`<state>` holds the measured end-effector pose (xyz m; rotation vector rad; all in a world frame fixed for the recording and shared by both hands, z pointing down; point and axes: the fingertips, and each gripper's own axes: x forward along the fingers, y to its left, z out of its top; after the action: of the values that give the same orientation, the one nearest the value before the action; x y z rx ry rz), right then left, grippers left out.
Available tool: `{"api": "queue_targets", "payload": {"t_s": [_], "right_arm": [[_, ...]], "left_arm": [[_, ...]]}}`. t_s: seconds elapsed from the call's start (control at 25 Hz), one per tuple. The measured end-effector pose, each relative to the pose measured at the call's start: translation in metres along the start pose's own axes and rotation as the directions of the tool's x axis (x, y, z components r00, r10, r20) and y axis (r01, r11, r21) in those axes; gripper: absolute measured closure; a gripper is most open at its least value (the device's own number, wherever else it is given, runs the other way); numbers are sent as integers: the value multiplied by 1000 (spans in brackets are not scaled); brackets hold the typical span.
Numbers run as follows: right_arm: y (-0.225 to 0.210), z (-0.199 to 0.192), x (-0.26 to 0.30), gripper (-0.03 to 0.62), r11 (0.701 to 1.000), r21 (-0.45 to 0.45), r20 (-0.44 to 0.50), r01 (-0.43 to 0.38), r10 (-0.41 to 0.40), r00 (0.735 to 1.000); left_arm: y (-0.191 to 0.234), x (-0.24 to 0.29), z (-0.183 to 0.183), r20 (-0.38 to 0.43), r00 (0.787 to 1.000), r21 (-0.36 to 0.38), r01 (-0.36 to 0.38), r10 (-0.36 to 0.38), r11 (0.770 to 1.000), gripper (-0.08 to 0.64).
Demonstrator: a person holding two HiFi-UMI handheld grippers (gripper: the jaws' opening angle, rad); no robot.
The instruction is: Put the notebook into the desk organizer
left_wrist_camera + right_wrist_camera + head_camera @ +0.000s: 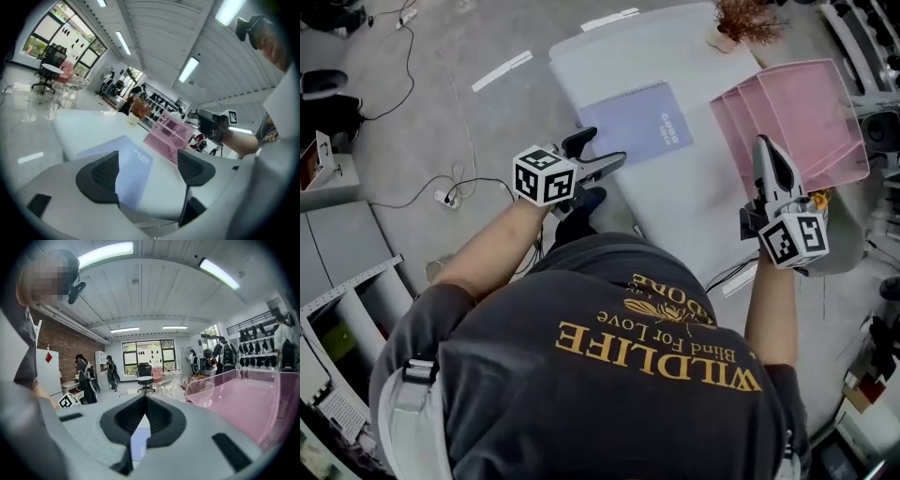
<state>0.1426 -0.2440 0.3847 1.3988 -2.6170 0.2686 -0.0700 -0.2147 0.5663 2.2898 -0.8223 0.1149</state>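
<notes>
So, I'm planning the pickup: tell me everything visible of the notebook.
The notebook is closed, with a pale lilac cover, white print near one edge and a spiral binding along its far edge. It lies flat on the white table, left of the pink organizer and apart from it. Nothing grips it.

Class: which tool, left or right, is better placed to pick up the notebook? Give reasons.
Probably left. The left tool is open, right at the notebook's near edge, with the notebook in line with its jaws. The right tool is shut and sits beside the pink organizer, apart from the notebook.
</notes>
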Motion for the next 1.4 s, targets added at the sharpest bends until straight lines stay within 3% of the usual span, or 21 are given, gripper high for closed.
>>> {"api": "queue_targets", "payload": {"t_s": [0.12, 0.2, 0.32, 0.44, 0.6, 0.76, 0.96, 1.12, 1.28, 1.4], "right_arm": [[8, -9, 19, 592, 1000, 2, -26, -25, 25, 999], [12, -14, 27, 592, 999, 3, -45, -37, 37, 998], [15, -19, 32, 592, 999, 7, -62, -39, 40, 997], [16, -22, 31, 592, 1000, 7, -78, -29, 30, 996], [11, -25, 25, 592, 1000, 10, -86, -7, 8, 996], [3, -31, 16, 592, 1000, 19, -91, 17, -15, 996], [-3, -32, 5, 592, 999, 38, -83, 38, -34, 996], [-7, -26, -5, 592, 998, 44, -62, 51, -48, 997], [-9, -13, -18, 592, 997, 47, -37, 67, -66, 997], [-15, -3, -30, 592, 995, 51, -8, 84, -84, 996]], "left_arm": [[46, -3, -31, -25, 995, -109, -97, 94, 989, 172], [70, -2, -51, -55, 989, -196, -144, 136, 970, 173], [91, 7, -73, -90, 985, -342, -167, 145, 925, 174], [96, 17, -80, -104, 986, -420, -161, 129, 893, 204], [100, 30, -84, -145, 982, -445, -177, 124, 878, 274], [106, 36, -91, -244, 952, -376, -266, 182, 888, 396], [98, 30, -82, -306, 931, -334, -301, 199, 893, 479], [75, 24, -58, -273, 950, -382, -253, 153, 889, 527], [44, 20, -27, -196, 978, -475, -156, 69, 866, 531], [18, 21, -3, -148, 989, -505, -82, 7, 860, 531]]}}
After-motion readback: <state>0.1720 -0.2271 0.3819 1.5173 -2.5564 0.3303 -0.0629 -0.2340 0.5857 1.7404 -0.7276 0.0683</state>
